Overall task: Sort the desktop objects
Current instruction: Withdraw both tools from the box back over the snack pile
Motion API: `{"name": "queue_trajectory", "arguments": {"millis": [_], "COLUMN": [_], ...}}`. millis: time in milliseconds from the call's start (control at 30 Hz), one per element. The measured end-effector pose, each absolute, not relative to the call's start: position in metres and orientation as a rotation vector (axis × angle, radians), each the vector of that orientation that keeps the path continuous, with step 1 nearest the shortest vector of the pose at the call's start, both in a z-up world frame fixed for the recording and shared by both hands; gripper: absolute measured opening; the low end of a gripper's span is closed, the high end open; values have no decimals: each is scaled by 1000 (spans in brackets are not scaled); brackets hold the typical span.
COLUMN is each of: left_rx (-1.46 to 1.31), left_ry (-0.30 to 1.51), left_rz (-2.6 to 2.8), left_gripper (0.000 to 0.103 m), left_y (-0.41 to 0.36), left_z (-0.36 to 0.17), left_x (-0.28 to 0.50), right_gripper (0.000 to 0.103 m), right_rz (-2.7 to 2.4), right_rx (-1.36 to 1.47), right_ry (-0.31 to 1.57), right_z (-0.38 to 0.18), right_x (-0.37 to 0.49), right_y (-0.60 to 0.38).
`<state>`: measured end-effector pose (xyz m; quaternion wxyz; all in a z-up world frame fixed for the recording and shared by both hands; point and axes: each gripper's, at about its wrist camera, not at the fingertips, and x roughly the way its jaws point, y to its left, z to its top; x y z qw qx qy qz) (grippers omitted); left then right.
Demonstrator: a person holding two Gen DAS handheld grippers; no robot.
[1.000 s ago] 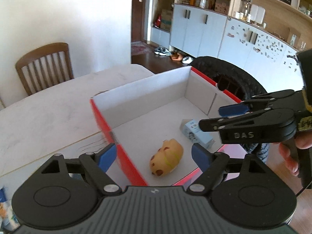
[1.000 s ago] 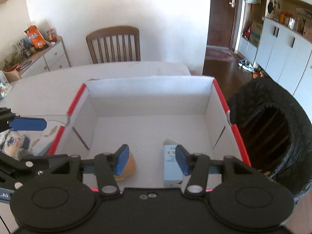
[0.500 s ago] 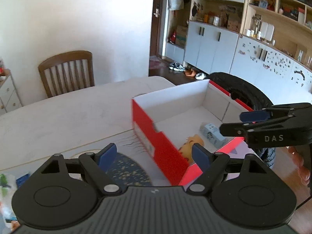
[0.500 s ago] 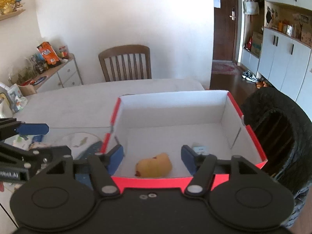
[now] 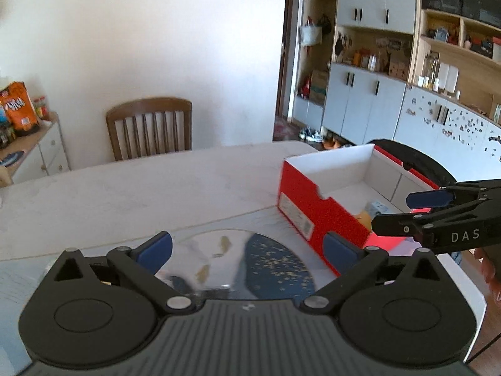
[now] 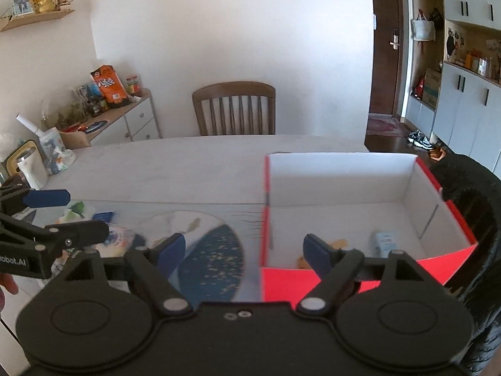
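Note:
A red shoebox with a white inside stands on the table's right part. In it lie a yellow plush toy and a light blue carton. My left gripper hovers over a round blue-and-white mat, left of the box; its jaws are opening with nothing between them. My right gripper is at the box's near left corner, jaws opening, nothing held. Each gripper appears in the other's view: the right gripper and the left gripper.
Several loose packets lie on the table left of the mat. A wooden chair stands behind the table, a sideboard with snacks at the far left. A black tyre-like ring sits right of the box.
Both grippers have drawn back and to the left from over the box, which now lies to the right in both views. Both sets of jaws stand wider. The toy and carton stay in the box.

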<state>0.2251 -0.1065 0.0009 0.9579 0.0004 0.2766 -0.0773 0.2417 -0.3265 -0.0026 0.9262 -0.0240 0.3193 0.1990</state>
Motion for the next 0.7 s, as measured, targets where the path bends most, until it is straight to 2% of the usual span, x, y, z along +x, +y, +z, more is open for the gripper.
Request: {"name": "queue_trajectory", "arguments": {"millis": [700], "left_rx": [-52], "left_ry": [533], "left_rz": [-121], "left_gripper": [103], "left_y": [7], "left_z": [-19], "left_x": [168], "right_gripper": [85], "right_rz": [332], "right_rx": [-73], "right_ry": [565], "right_z": [-35], "right_x": [207], "right_y": [-227]}}
